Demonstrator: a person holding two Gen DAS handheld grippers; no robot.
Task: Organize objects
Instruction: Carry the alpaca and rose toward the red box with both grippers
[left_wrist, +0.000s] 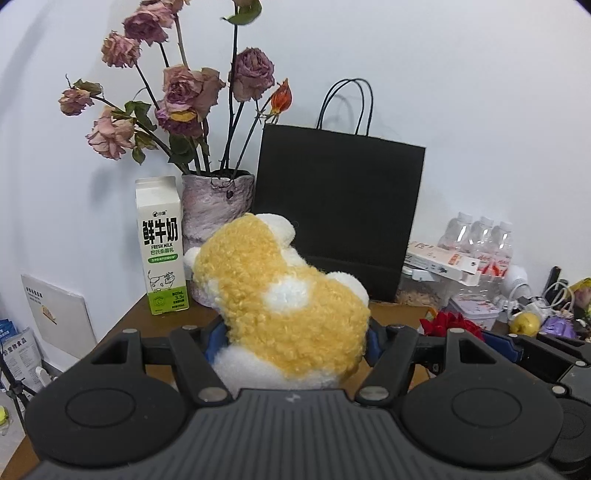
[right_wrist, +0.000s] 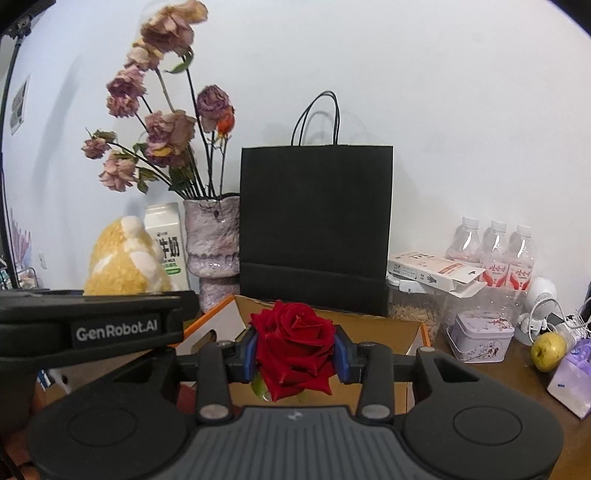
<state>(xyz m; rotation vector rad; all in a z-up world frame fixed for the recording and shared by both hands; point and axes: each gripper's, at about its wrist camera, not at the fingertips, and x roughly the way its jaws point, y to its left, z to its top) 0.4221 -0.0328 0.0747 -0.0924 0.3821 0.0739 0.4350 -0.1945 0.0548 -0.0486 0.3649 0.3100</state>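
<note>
Fluffy yellow-and-white plush toy (left_wrist: 291, 306) sat clamped between the left gripper's (left_wrist: 295, 341) blue pads, raised before the black paper bag (left_wrist: 340, 210). Red rose bloom (right_wrist: 295, 345) was pinched in the right gripper (right_wrist: 297, 352), above an open cardboard box (right_wrist: 384, 328).

Curly fleece plush toy (left_wrist: 291, 295), matt black paper bag (right_wrist: 316, 221), rough glazed vase (right_wrist: 212, 240), glossy milk carton (left_wrist: 160, 243).

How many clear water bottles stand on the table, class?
3, in a row against the wall at far right: left bottle, middle bottle, right bottle, behind the white box. Others may be hidden.
</note>
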